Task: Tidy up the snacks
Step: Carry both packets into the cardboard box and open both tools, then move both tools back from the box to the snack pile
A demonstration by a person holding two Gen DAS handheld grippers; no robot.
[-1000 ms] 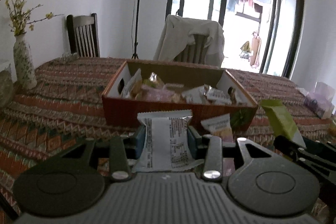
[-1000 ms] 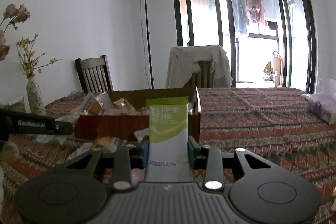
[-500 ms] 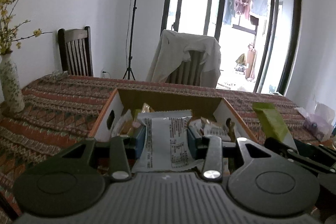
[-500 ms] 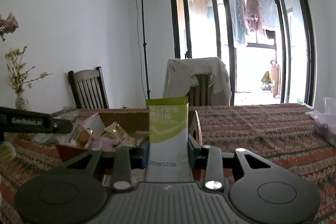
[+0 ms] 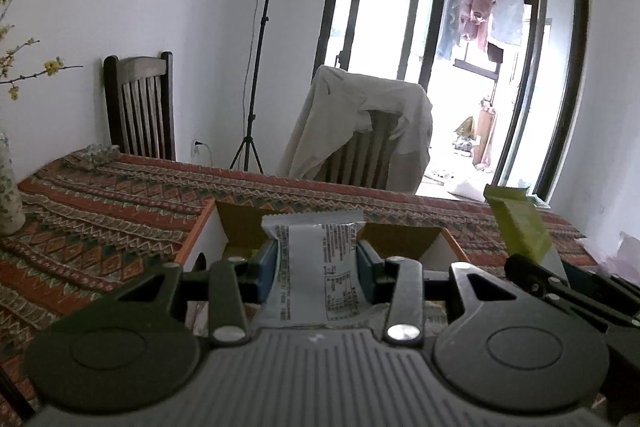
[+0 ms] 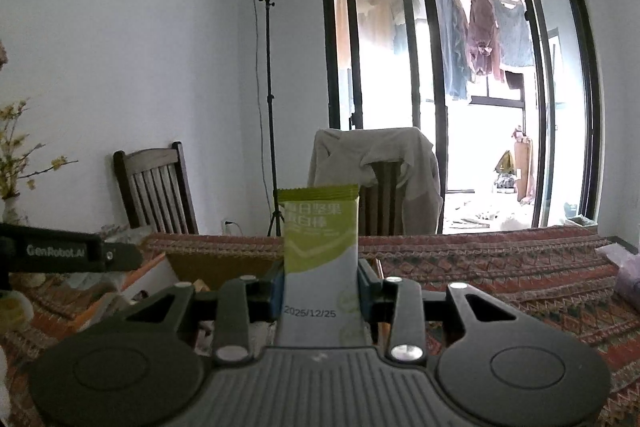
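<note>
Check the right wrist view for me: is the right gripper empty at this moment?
No, the right gripper is shut on a green and white snack bar, which stands upright between its fingers.

Box (image 5: 400,233) contents hidden behind packet (image 5: 318,267).

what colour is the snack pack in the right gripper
The snack pack is green on top, white below; the right wrist view shows it best.

both claws have advanced over the cardboard box (image 5: 400,235), its snacks now hidden below.
</note>
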